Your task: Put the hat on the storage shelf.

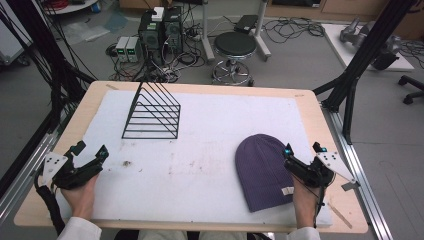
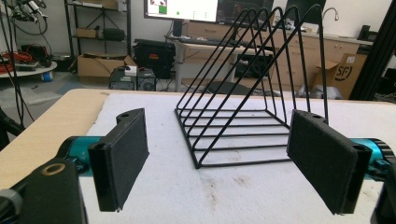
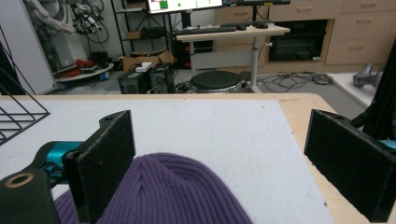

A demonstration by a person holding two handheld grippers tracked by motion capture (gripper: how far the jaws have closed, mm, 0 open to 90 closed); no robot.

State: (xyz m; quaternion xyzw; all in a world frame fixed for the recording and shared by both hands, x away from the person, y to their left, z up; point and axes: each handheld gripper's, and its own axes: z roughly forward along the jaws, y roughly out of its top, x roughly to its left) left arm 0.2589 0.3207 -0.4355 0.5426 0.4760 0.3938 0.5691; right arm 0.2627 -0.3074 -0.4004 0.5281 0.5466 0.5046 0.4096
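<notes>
Heads up on what you can't really make out here. In your right gripper view the purple beanie (image 3: 159, 193) runs off the bottom edge, and your near jaw covers its left side. The wire rack (image 3: 18, 116) is chopped by the left edge there, just a corner showing. In your left gripper view the rack's (image 2: 243, 93) top tips get clipped by the frame. From the high view, the beanie's little tag (image 1: 287, 190) is too small to read.
</notes>
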